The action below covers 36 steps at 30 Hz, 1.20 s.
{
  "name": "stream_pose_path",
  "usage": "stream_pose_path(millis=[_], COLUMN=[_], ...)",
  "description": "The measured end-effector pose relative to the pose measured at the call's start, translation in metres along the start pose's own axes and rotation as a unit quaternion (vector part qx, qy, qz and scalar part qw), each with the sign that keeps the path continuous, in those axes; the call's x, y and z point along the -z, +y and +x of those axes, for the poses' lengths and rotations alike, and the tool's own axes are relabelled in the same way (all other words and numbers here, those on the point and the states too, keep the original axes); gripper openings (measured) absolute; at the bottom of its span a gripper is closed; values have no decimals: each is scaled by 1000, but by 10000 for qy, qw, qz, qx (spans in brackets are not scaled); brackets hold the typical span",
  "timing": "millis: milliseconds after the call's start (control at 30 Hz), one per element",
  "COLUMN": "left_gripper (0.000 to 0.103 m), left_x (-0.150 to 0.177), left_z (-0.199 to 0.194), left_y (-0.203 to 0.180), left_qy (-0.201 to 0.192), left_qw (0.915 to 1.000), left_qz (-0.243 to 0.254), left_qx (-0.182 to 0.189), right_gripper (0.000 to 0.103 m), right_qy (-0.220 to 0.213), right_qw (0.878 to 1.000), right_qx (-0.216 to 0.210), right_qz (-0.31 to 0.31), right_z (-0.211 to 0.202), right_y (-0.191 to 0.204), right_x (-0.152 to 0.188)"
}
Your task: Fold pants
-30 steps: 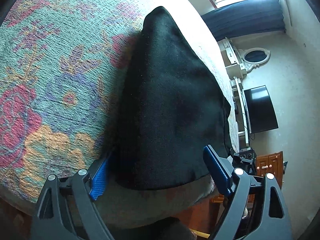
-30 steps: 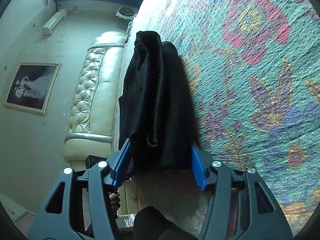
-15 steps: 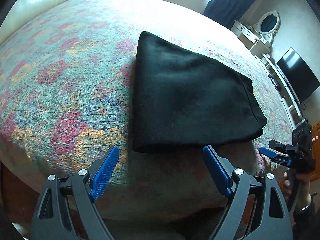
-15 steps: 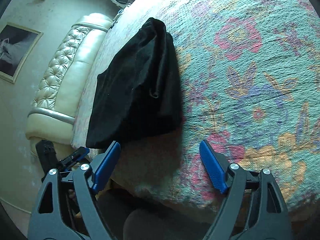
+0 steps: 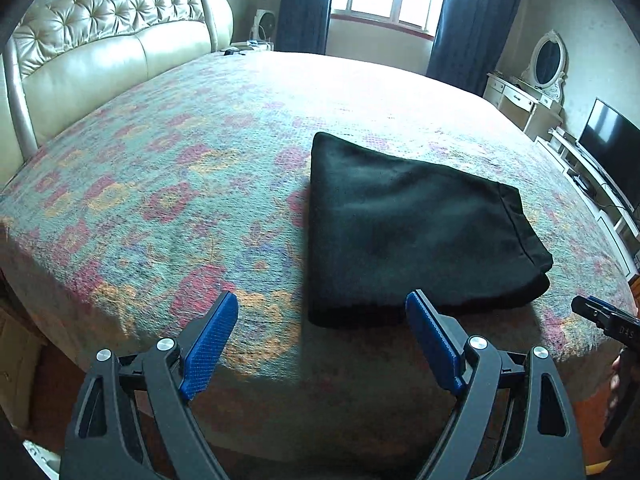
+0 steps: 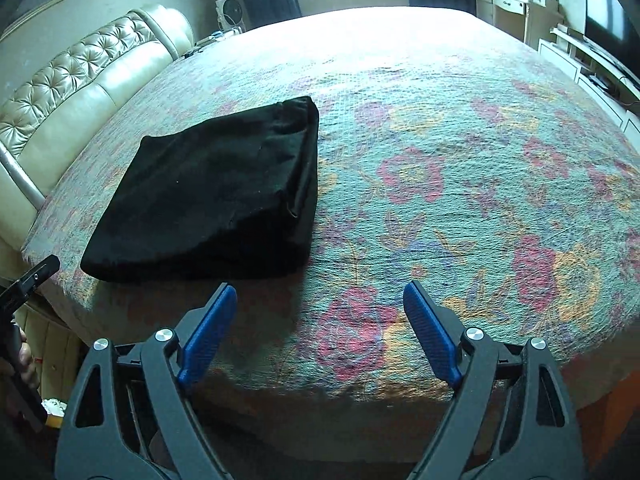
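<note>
Black folded pants (image 5: 416, 232) lie near the floral bedspread's (image 5: 168, 184) front edge. Left gripper (image 5: 322, 336) and right gripper (image 6: 320, 328) hover just before that edge, jaws wide, empty.

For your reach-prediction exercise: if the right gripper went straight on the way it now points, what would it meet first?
Most likely the floral bedspread. The right gripper, open and empty, aims at bare cover; the folded black pants lie off its left finger, though depth is unclear.

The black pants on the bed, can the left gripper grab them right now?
Probably yes. The left gripper is open, and the folded black pants lie just past its fingers with nothing between.
</note>
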State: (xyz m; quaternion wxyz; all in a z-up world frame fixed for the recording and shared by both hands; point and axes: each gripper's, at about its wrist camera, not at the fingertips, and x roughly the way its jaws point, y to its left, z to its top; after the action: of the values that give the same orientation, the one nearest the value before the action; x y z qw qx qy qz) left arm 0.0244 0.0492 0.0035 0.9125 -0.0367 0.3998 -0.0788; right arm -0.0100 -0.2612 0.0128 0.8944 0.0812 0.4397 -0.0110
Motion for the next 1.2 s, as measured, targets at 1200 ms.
stream_pose_path(millis=[1200], left_gripper=[85], left_x=[12], left_z=[0], left_y=[-25], left_qy=[-27], left_qw=[9997], left_qz=[247], left_qx=[-5], right_gripper=[86], right_qy=[-53], right_qw=[9997], right_qx=[-127], right_qz=[-206], right_z=[18], right_y=[34], right_x=[11])
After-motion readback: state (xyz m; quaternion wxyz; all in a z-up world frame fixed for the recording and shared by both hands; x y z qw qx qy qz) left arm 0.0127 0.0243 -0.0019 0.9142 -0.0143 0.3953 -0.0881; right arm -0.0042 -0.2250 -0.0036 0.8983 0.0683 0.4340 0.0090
